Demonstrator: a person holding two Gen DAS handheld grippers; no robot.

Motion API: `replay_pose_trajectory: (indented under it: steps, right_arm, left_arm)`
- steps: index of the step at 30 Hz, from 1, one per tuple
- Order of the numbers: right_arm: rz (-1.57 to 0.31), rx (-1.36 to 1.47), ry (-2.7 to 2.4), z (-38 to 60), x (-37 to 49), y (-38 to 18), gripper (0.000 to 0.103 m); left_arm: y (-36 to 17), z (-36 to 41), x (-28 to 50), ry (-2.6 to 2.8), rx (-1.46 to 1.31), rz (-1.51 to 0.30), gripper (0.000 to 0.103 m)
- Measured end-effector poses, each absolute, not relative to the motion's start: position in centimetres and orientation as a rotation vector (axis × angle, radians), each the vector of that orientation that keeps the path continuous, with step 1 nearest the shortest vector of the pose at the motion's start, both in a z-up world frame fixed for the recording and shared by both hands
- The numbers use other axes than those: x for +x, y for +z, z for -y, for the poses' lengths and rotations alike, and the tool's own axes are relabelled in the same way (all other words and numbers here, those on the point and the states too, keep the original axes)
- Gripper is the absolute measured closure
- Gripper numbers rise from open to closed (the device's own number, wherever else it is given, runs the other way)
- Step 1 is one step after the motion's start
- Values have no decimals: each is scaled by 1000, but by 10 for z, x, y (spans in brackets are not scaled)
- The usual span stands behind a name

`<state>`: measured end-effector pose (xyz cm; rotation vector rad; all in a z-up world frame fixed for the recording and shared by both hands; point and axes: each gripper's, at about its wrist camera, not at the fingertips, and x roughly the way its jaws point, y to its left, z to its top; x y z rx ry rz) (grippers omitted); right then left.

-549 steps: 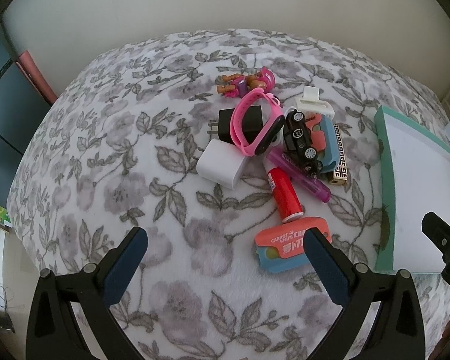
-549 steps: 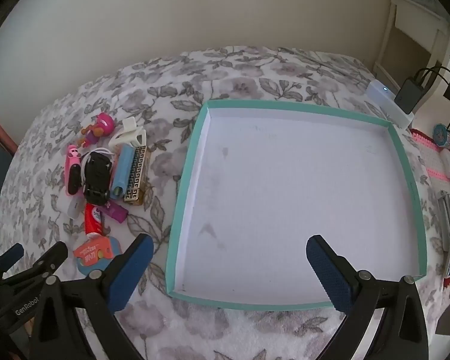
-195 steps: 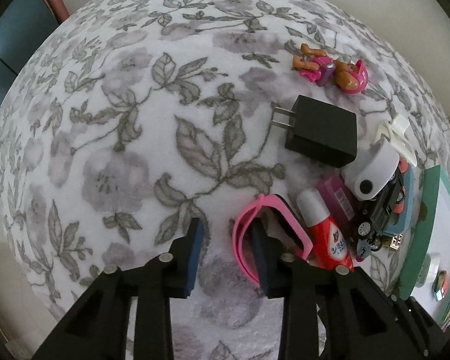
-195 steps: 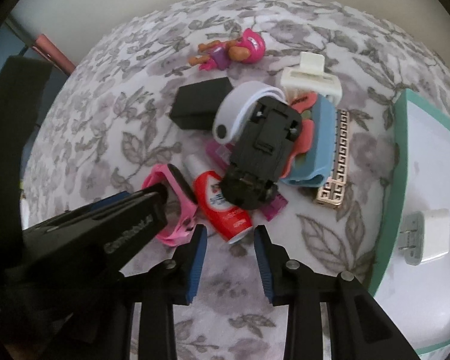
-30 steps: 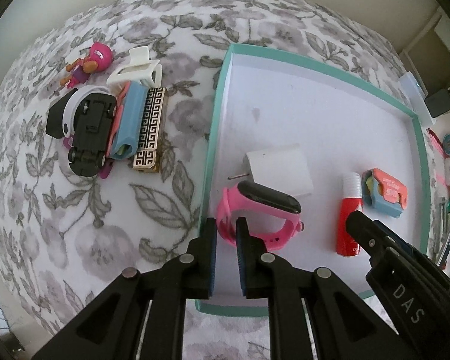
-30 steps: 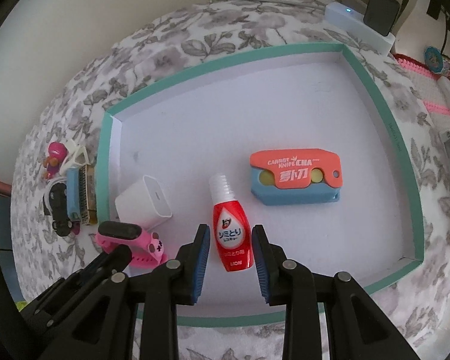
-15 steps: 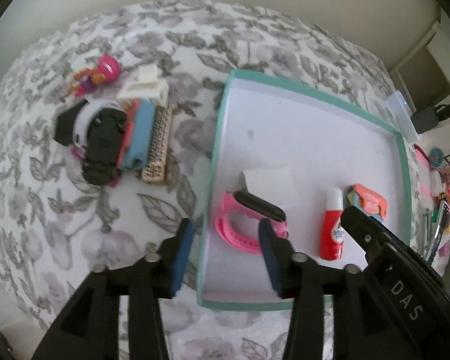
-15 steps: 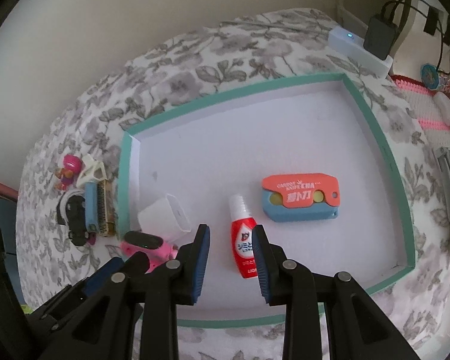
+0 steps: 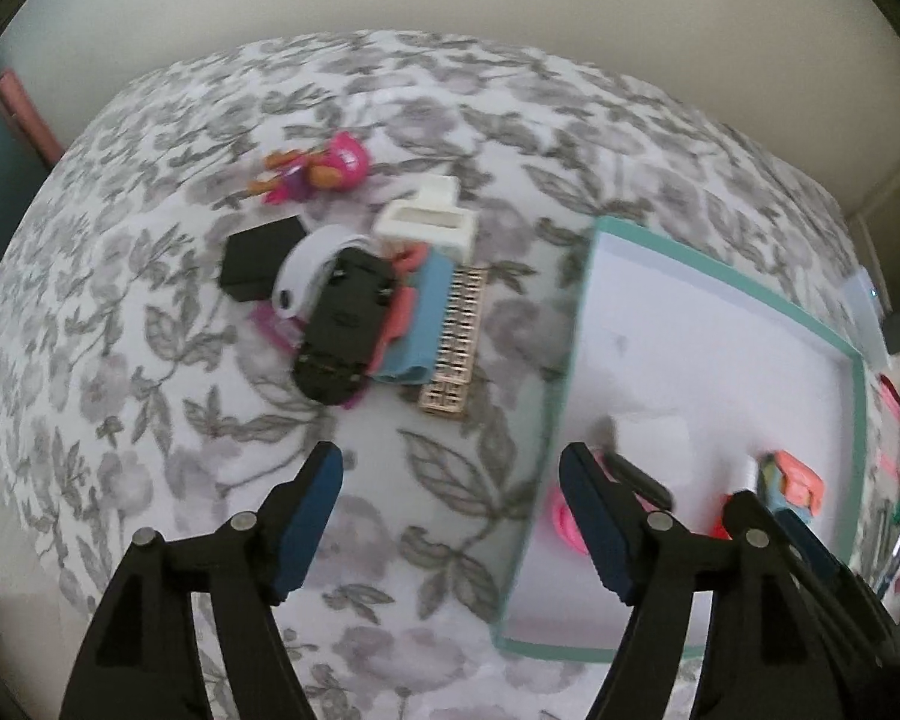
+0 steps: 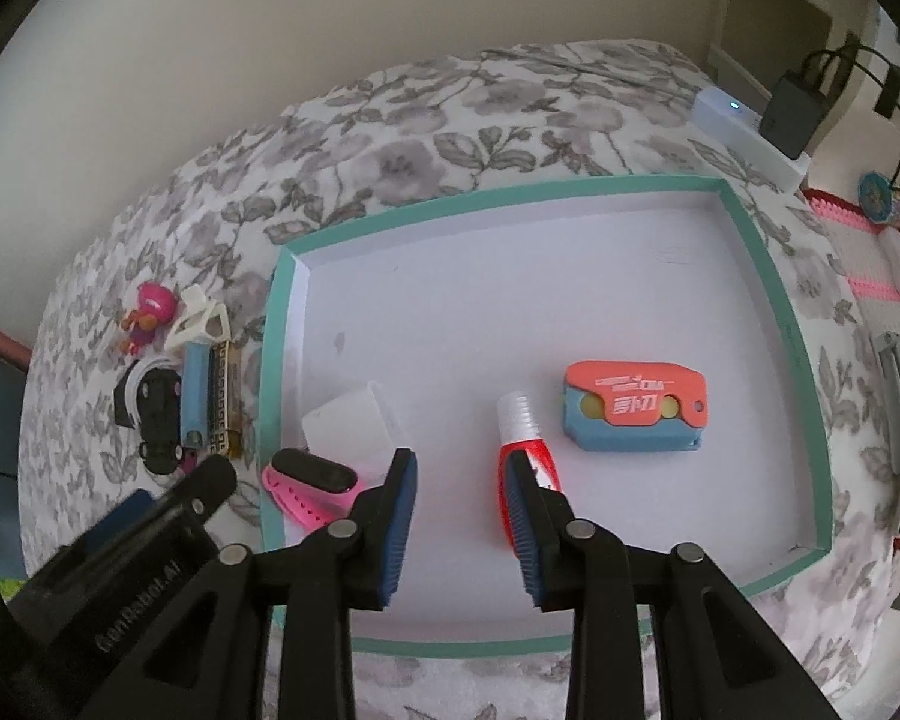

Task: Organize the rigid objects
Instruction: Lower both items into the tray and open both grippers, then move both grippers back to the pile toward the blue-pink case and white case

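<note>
A teal-rimmed white tray (image 10: 768, 300) (image 9: 576, 324) lies on the floral bedspread. It holds a pink watch (image 10: 309, 486), a white charger (image 10: 351, 426), a red bottle (image 10: 525, 450) and an orange-and-blue knife case (image 10: 633, 414). Left of the tray lies a pile: a black toy car (image 9: 348, 330), a black adapter (image 9: 258, 255), a white band (image 9: 306, 267), a blue case (image 9: 423, 318), a gold patterned bar (image 9: 456, 345), a white clip (image 9: 429, 219) and a pink doll (image 9: 318, 174). My left gripper (image 9: 450, 474) is open and empty over the bedspread beside the tray. My right gripper (image 10: 462, 474) is part open and empty above the tray.
A white power strip with a black plug (image 10: 750, 120) lies beyond the tray's far right corner. Small clutter (image 10: 894, 276) sits at the right edge. The wall runs behind the bed.
My left gripper has let go of the pink watch in the tray, opened wide and swung left toward the pile. My right gripper has risen slightly and let go of the red bottle.
</note>
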<state>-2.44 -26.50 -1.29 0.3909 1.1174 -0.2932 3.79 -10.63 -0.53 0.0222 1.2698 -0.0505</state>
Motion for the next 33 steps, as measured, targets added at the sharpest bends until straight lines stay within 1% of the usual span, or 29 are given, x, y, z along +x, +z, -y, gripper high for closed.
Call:
replay_pose_trajectory:
  steps: [1, 2, 3, 4, 6, 8, 10, 12, 15, 20, 21, 22, 23, 29, 33]
  right_arm:
    - [-1118, 384, -293, 264, -24, -13, 55]
    - [-1119, 374, -292, 262, -23, -14, 52]
    - [-1119, 367, -292, 261, -22, -14, 47]
    - [-1120, 360, -292, 260, -21, -15, 42]
    - [-1122, 349, -295, 259, -20, -17, 37]
    - [-1128, 345, -295, 258, -19, -19, 34]
    - [-1134, 340, -297, 257, -18, -21, 26]
    - [-1133, 332, -296, 255, -17, -21, 25]
    - [-1125, 319, -300, 253, -17, -21, 16]
    - [-1110, 311, -311, 252, -14, -20, 14]
    - [-1104, 308, -313, 253, -13, -20, 10]
    - [-1096, 305, -318, 252, -12, -19, 4]
    - [-1085, 299, -323, 251, -11, -17, 1]
    - [-1060, 273, -318, 243, 1, -11, 1]
    - [-1049, 272, -294, 232, 14, -5, 1]
  left_arm:
    - [-7, 103, 39, -41, 18, -1274, 22]
    - [-10, 100, 40, -29, 12, -1281, 19]
    - [-12, 97, 41, -17, 9, -1286, 16]
    - [-14, 95, 42, -5, 8, -1288, 15]
    - [-16, 91, 43, 17, 12, -1289, 15]
    - [-18, 88, 45, 29, 12, -1286, 15]
    - [-18, 87, 47, 33, 10, -1285, 10]
    - [-18, 86, 48, 32, 9, -1286, 10]
    - [-19, 83, 53, 32, 4, -1290, 10]
    - [-12, 80, 62, 27, 5, -1268, 10]
    - [-10, 80, 65, 25, 12, -1258, 10]
    - [-7, 79, 68, 23, 22, -1247, 10]
    - [-5, 78, 70, 24, 28, -1240, 10]
    - [15, 62, 87, 50, 39, -1168, 10]
    - [15, 50, 100, 66, 34, -1166, 10]
